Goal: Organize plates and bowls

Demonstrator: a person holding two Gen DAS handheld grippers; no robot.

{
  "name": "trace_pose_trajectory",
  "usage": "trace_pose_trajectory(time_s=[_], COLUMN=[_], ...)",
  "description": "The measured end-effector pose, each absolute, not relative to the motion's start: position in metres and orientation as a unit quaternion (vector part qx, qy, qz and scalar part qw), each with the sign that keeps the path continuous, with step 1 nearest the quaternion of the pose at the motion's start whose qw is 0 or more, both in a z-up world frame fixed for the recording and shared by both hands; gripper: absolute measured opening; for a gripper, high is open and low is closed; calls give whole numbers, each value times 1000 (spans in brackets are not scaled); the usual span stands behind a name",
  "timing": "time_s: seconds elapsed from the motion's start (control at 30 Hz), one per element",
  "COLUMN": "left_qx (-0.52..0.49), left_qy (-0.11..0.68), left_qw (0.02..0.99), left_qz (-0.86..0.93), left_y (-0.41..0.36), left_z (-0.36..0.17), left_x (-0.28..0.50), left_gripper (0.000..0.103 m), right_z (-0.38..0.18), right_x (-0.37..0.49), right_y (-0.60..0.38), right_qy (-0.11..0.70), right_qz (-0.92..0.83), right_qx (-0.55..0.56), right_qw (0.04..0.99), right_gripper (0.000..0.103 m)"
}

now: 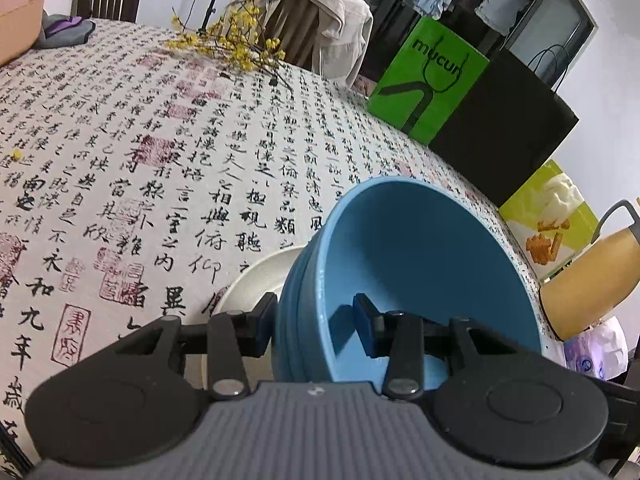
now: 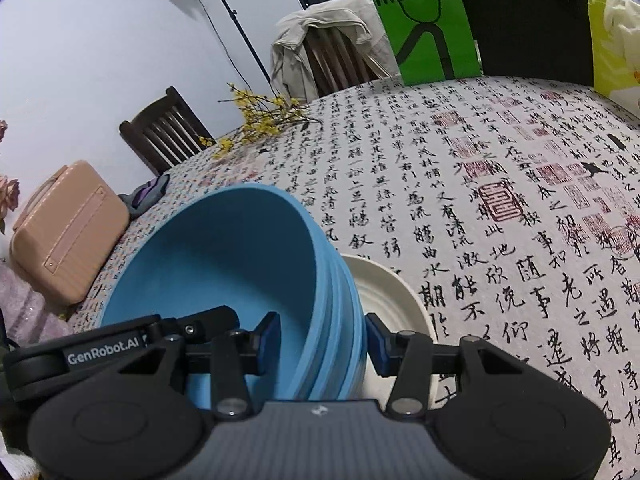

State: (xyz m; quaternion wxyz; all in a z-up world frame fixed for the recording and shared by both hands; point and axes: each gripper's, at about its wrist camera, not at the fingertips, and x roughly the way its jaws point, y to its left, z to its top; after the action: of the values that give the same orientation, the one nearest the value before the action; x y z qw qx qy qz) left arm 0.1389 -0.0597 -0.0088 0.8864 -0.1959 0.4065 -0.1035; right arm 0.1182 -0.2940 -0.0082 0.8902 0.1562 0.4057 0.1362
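Both grippers grasp the stack of light-blue ribbed plastic bowls (image 1: 420,264) by opposite rims: left gripper (image 1: 316,330), right gripper (image 2: 322,340), jaws part-open, directly over a white round plate (image 2: 390,300).

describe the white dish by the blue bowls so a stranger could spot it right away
Start at the calligraphy tablecloth and find the stack of blue bowls near its front edge. The white dish sits just behind the stack, partly hidden: shallow, cream-white, ridged inside, the only pale crockery there.
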Motion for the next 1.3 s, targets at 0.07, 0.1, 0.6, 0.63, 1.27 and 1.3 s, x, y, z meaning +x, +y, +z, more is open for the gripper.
trace_pose_trajectory(time_s=[0.07,0.1,0.6,0.63,1.27,1.3], left_qx=[-196,-196,-190,-189,-117,-112], left_qy=[411,413,402,397,192,185], left_qw=[884,883,890,893,973,976], left_qz=[-104,-104,-102,-101,-45,-41], left_y=[-60,-61,-58,-57,-27,-26], left_z=[-11,-13,-11,-9,23,22], left_x=[141,142,136,134,2,-6], left_gripper=[42,42,61,65,103,103], right_z=[-10,-11,-7,-5,17,17], right_x=[119,120,114,112,8,-1], right_y=[-295,-295,-296,-295,-307,-308], right_qy=[408,410,384,379,210,198], right_qz=[134,134,153,154,174,172], right_qx=[156,156,152,148,91,87], right_qw=[889,889,898,900,958,961], right_gripper=[46,46,60,61,103,103])
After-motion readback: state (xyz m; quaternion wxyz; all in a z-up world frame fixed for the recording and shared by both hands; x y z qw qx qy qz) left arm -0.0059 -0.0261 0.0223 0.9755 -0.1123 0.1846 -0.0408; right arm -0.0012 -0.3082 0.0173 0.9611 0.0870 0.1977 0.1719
